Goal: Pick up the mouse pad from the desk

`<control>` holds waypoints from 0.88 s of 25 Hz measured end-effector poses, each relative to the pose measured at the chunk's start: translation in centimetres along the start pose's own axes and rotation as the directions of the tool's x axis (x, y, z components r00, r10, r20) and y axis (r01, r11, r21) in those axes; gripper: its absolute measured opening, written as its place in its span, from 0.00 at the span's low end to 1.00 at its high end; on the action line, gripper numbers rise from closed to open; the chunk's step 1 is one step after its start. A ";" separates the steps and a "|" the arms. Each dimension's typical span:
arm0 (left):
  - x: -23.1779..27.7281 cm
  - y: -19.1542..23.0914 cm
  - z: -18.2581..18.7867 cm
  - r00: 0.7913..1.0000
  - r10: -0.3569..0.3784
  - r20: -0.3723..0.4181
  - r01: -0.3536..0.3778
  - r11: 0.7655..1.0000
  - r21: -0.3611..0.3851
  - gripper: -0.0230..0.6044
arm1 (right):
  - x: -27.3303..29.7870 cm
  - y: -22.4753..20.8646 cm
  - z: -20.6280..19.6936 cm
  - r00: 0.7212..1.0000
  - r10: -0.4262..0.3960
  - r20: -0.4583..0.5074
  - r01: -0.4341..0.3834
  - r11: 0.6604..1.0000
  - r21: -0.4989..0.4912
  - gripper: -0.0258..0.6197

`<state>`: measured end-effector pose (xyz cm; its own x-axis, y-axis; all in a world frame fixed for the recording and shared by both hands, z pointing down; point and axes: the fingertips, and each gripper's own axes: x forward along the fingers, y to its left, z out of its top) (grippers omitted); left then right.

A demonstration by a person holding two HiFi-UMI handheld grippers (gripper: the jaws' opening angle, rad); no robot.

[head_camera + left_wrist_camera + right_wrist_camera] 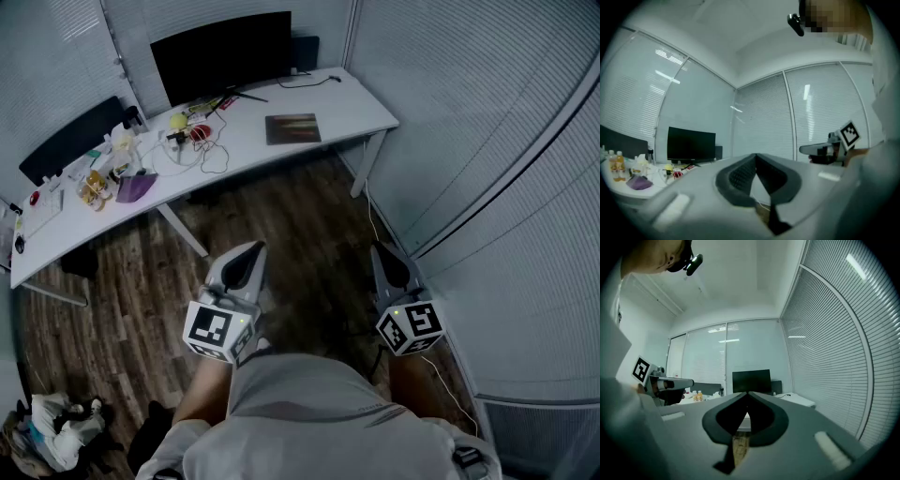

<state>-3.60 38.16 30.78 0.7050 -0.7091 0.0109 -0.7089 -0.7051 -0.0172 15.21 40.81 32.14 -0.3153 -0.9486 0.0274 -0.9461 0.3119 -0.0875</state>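
The brown square mouse pad [293,128] lies flat on the white desk [352,111], right of the monitor. I stand well back from the desk over the wood floor. My left gripper [253,247] is held level in front of me, shut and empty. The right gripper [379,249] is beside it, also shut with nothing in it. In the left gripper view my left gripper [755,155] has its tips closed together, with the desk far off. In the right gripper view my right gripper [748,393] points at the distant monitor [751,381].
A black monitor [223,53] stands at the desk's back edge, with a cable [309,82] to its right. Bottles, a purple pouch [137,187], cords and small items clutter the desk's left half. Glass walls with blinds [487,122] close the right side. A bag [52,428] lies on the floor at lower left.
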 end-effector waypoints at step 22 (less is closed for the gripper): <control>-0.4 3.3 -1.7 1.000 0.010 -0.025 -0.011 0.999 -0.044 0.04 | 3.0 2.2 -1.9 0.999 0.046 -0.019 -0.044 0.998 0.050 0.05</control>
<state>-6.23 36.10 32.38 0.6970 -0.7162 0.0353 -0.7171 -0.6965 0.0266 12.08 38.75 33.89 -0.3594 -0.9322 0.0426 -0.9262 0.3507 -0.1386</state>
